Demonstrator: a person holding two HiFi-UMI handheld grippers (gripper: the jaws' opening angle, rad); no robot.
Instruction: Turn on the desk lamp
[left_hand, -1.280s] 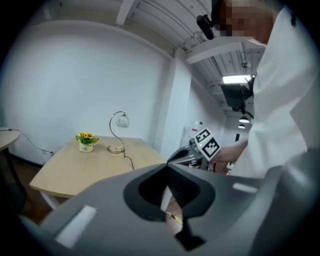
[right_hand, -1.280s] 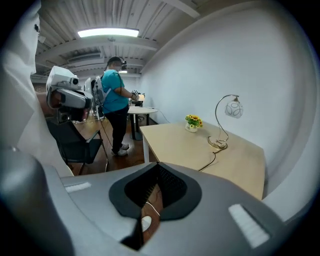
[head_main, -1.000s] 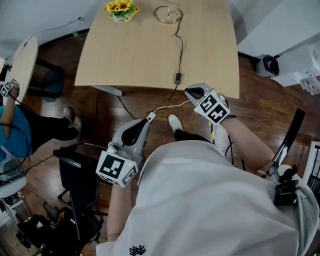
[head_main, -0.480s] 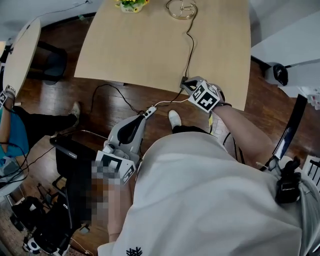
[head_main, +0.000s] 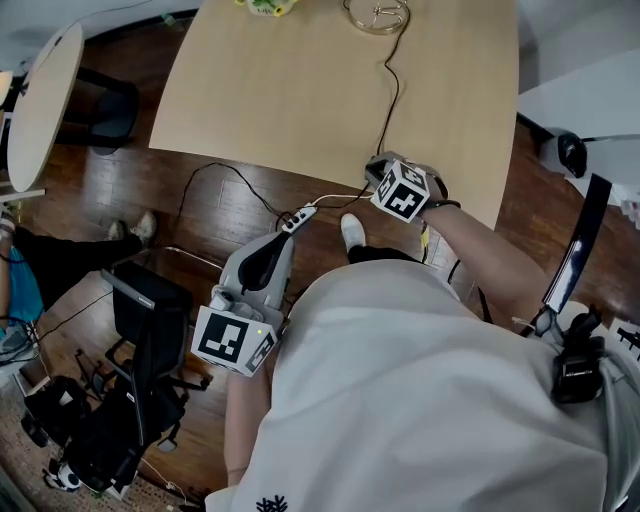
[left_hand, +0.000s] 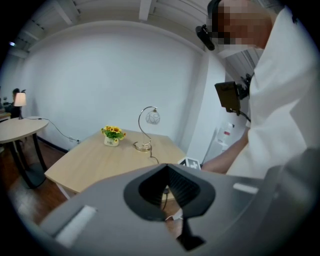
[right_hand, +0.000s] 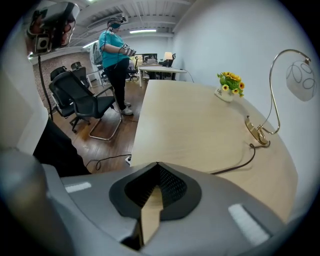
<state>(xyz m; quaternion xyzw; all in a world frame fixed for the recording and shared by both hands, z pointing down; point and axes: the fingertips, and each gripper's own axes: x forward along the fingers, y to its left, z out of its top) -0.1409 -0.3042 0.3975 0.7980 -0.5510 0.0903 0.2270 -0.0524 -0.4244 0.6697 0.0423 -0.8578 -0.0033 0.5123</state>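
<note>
The desk lamp (left_hand: 148, 125) has a gold arched stem and a glass globe, and it stands at the far side of the wooden table (head_main: 300, 90). Its base (head_main: 376, 15) and globe (right_hand: 301, 75) show, unlit. A black cable (head_main: 388, 95) runs from the base toward the table's near edge. My right gripper (head_main: 380, 168) is shut and empty, low over that near edge where the cable ends; the cable's end is hidden under it. My left gripper (head_main: 284, 240) hangs shut and empty, off the table and above the floor.
A small pot of yellow flowers (right_hand: 229, 86) sits near the lamp. A white socket strip (head_main: 298, 216) with cables lies on the wood floor. A black office chair (head_main: 150, 320) stands at my left, with a round table (head_main: 40, 100) beyond. A person in teal (right_hand: 116, 50) stands far off.
My right gripper has moved forward from in front of the table onto its near edge, over the cable's end. The left gripper has stayed low. The head view has shifted toward the table.
</note>
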